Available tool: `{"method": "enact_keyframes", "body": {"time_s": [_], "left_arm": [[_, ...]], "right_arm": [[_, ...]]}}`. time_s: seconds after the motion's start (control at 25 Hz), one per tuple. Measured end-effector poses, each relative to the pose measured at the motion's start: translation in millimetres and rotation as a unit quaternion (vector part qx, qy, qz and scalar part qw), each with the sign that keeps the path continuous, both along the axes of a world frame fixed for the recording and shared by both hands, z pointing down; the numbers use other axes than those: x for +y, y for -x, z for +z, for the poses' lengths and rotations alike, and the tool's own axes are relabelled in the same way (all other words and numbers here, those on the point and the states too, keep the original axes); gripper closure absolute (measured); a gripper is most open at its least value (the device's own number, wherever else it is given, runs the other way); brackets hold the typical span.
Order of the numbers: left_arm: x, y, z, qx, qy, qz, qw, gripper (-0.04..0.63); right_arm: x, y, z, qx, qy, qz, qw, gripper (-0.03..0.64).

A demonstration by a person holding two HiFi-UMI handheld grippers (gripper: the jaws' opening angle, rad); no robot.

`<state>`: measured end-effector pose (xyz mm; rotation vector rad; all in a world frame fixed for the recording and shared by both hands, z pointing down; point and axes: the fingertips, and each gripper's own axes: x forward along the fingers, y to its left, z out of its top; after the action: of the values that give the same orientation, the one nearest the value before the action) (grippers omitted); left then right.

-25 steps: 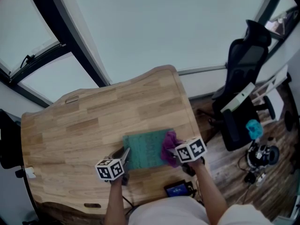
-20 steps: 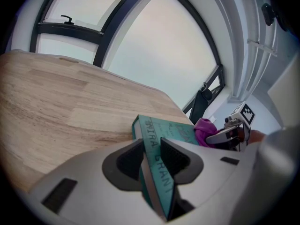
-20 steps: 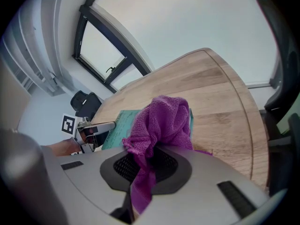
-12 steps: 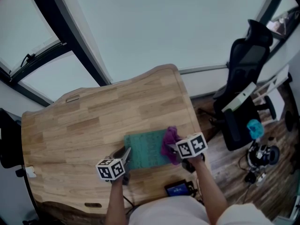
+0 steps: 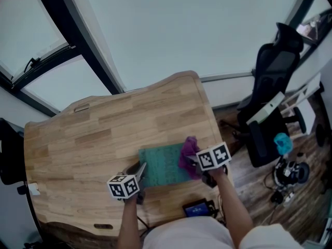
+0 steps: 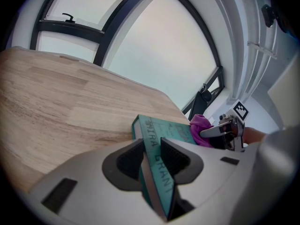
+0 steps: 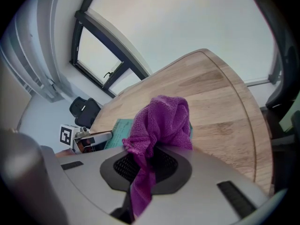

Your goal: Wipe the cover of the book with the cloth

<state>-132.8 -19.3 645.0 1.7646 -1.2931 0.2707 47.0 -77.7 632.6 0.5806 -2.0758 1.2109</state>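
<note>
A teal book lies flat on the wooden table near its front edge. My left gripper is shut on the book's left edge; in the left gripper view the spine of the book sits pinched between the dark pads of the left gripper. My right gripper is shut on a bunched purple cloth, which rests on the book's right end. In the right gripper view the cloth billows out of the right gripper and hides most of the book.
The table's curved right edge runs close beside the cloth. A small device with a lit screen lies by the front edge. A black office chair and floor clutter stand to the right.
My right gripper has slid the cloth a little toward the far side along the book's right end. The left gripper and the book have stayed put.
</note>
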Motion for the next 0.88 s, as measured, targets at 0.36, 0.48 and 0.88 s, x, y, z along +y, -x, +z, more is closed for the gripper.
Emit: {"method": "enact_keyframes", "body": {"time_s": [0.36, 0.48, 0.88], "left_arm": [[-0.3, -2.8, 1.2, 0.002, -0.002, 0.005, 1.0000, 0.480], [-1.0, -3.7, 2.3, 0.002, 0.001, 0.016, 0.9999, 0.480], [-1.2, -6.0, 5.0, 0.020, -0.004, 0.046, 0.9988, 0.479]], "right_arm": [[0.0, -1.1, 0.6, -0.014, 0.008, 0.013, 1.000, 0.575], [-0.6, -2.0, 0.7, -0.008, 0.005, 0.019, 1.000, 0.575], [-3.9, -4.4, 9.5, 0.022, 0.019, 0.053, 0.998, 0.577]]}}
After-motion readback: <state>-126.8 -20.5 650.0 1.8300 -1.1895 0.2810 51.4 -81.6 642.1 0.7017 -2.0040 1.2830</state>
